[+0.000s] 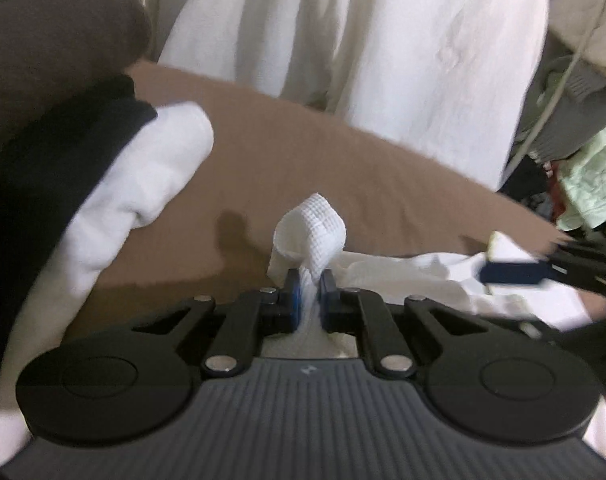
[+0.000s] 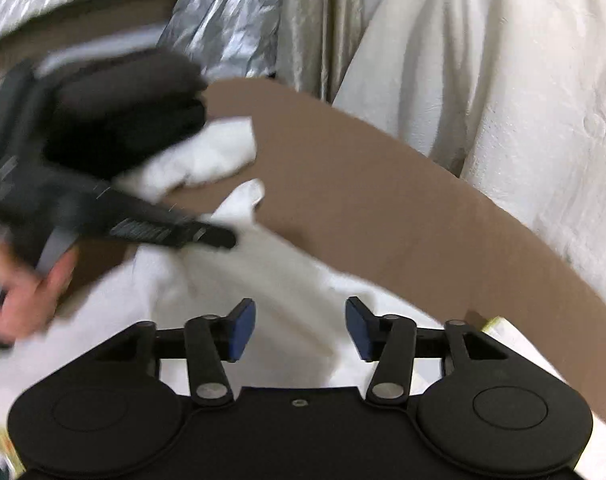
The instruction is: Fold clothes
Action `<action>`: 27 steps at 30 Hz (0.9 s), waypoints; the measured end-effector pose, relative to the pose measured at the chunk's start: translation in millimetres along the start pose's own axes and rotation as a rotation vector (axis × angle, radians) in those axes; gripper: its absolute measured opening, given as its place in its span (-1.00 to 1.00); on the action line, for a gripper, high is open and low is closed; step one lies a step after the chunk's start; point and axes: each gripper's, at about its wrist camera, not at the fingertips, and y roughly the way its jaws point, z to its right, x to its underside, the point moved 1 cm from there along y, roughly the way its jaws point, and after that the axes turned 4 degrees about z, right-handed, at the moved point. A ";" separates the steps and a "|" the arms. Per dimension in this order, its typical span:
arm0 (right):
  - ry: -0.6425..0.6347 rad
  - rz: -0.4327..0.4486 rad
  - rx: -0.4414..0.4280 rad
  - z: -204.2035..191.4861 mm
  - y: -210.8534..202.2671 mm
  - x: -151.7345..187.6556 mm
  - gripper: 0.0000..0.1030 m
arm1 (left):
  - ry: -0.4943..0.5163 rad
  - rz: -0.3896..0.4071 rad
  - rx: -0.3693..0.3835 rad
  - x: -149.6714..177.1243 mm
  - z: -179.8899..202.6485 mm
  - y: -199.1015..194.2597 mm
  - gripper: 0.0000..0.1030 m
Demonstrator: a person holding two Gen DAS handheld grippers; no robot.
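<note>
A flat brown tabletop (image 1: 311, 152) carries a crumpled white waffle-knit garment (image 1: 407, 280) near its front edge. The left gripper (image 1: 310, 280) pinches a raised fold of it (jaws nearly together); the right gripper (image 2: 301, 330) stands apart over the cloth, gripping nothing.

Home, likely bedroom: brown bedsheet (image 1: 303, 152), pale curtains (image 2: 483, 80), heaped clothes (image 1: 583, 168).

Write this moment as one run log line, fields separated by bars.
step: folding white garment | left claw: shut on garment fold | right claw: open, above garment | surface: brown tabletop
</note>
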 end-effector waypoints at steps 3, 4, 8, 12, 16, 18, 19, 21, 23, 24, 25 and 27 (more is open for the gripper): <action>0.021 -0.021 -0.028 11.2 16.7 0.5 0.47 | -0.005 0.010 0.024 6.6 0.3 -8.4 -0.83; 0.035 -0.036 -0.059 9.7 21.2 5.0 0.47 | -0.003 0.001 0.020 9.6 0.5 -6.5 -0.83; 0.059 -0.078 -0.159 -1.1 33.3 24.9 -0.15 | 0.006 -0.037 -0.003 24.8 -5.8 -3.4 -0.80; 0.000 -0.032 -0.125 -13.3 18.0 43.0 -0.82 | -0.030 -0.004 0.060 34.0 -10.7 -18.0 -0.32; -0.082 -0.003 -0.120 -41.7 -5.0 46.3 -0.84 | -0.008 0.108 0.061 35.1 -3.6 -47.1 0.28; -0.130 -0.033 -0.153 -57.8 -6.8 47.9 -0.84 | 0.012 0.116 0.034 27.3 1.7 -55.1 0.36; -0.154 -0.056 -0.166 -65.0 -8.5 51.8 -0.84 | 0.007 0.114 0.052 25.7 1.7 -57.1 0.45; -0.176 -0.104 -0.201 -80.5 -5.2 61.7 -0.84 | -0.015 0.093 0.070 26.6 -0.3 -55.6 0.54; -0.188 -0.124 -0.208 -90.5 -3.4 69.2 -0.83 | -0.028 0.054 0.052 32.3 -1.6 -46.9 0.54; -0.186 -0.132 -0.217 -93.3 -3.8 70.8 -0.77 | -0.017 0.035 0.037 35.9 -0.1 -41.4 0.54; -0.179 -0.135 -0.241 -94.5 -5.6 70.7 -0.72 | -0.004 0.016 0.025 39.2 1.7 -36.0 0.54; -0.165 -0.140 -0.293 -96.5 -9.5 70.0 -0.51 | 0.045 -0.013 0.007 46.6 7.3 -27.2 0.52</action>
